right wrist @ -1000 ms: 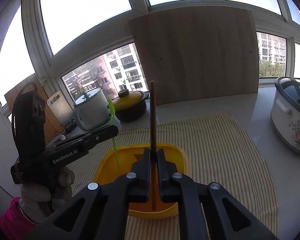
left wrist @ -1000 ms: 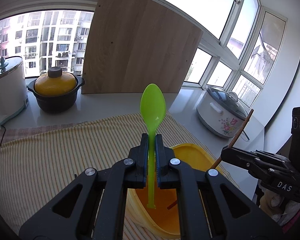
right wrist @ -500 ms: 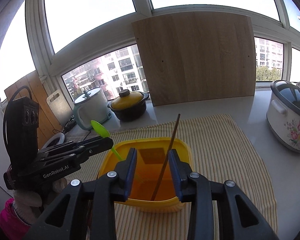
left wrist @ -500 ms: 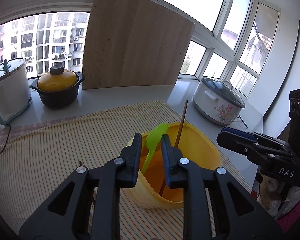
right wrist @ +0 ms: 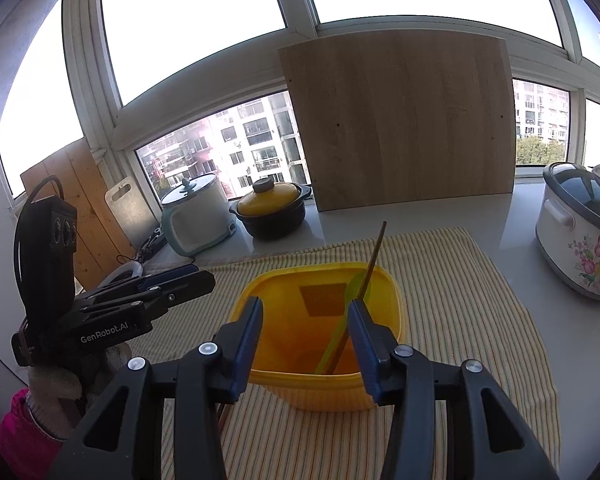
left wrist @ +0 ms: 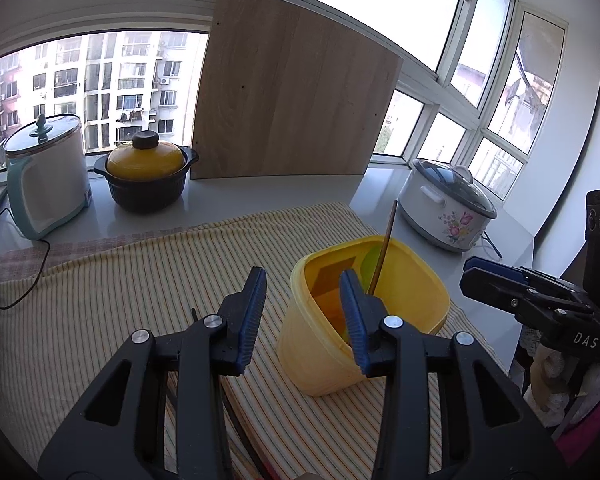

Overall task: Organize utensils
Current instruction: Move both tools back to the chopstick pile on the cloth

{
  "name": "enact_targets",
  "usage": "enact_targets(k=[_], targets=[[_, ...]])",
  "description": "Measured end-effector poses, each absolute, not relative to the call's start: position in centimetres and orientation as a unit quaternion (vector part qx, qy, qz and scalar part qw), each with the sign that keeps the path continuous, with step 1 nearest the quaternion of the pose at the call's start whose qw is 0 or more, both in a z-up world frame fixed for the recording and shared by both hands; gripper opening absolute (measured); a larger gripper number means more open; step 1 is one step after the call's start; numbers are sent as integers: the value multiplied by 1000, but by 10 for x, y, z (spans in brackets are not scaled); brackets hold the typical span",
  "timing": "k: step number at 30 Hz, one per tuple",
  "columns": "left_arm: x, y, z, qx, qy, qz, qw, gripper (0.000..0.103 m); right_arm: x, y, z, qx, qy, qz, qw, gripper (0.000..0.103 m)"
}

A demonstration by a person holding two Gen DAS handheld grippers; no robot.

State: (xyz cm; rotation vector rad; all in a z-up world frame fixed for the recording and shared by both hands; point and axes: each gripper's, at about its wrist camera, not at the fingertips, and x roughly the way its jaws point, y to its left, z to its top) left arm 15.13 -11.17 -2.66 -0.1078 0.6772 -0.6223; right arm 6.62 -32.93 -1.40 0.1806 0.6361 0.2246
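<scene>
Both hand-held grippers are letting go: the left hand-held gripper [left wrist: 302, 316] has its jaws opening with nothing between the blue pads, and the right hand-held gripper [right wrist: 304, 338] is opening too, its pads framing the yellow container [right wrist: 384, 394] without touching anything. The green spoon [right wrist: 342, 320] and the wooden chopstick [right wrist: 374, 258] both stand inside that container, leaning toward its far right corner, the chopstick poking well above the rim while the spoon stays mostly below it.

The container sits on a striped cloth [left wrist: 120, 280] spread over the white table [left wrist: 236, 204]. It stands near the cloth's right edge; left of it the cloth lies broad and bare, with only a thin dark cord [left wrist: 24, 292] trailing onto its far left side. At the back, a wooden board [left wrist: 292, 108] leans against the windows, a black pot with a yellow lid [left wrist: 146, 174] and a white and teal cooker [left wrist: 48, 176] stand to its left, and a floral slow cooker [left wrist: 446, 210] sits on bare table to the right, apart from the cloth.

From the left wrist, the spoon shows only as a green shape through the container's wall, and the right hand-held gripper appears side-on at the right edge. The right wrist looks straight down into the container, showing the spoon's handle, plus a pink sleeve [right wrist: 16, 428], a gloved hand [right wrist: 56, 384] and more boards [right wrist: 66, 204] stacked at the far left
</scene>
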Motion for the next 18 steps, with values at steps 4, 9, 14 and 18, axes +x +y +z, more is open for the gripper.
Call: enact_targets(k=[4,9,14,18], targets=[[148,-89,-32,-60,335,-283,897,38,59,-315,-13,78,312,130,938,46],[143,-59,-47,-62,358,-255,896,38,52,-292,-16,69,320,165,931,46],[141,-31,-68,-74,388,-233,889,38,47,-265,-29,60,337,197,919,46],[139,-18,-86,-81,413,-222,880,38,48,-246,-49,54,361,214,906,46]])
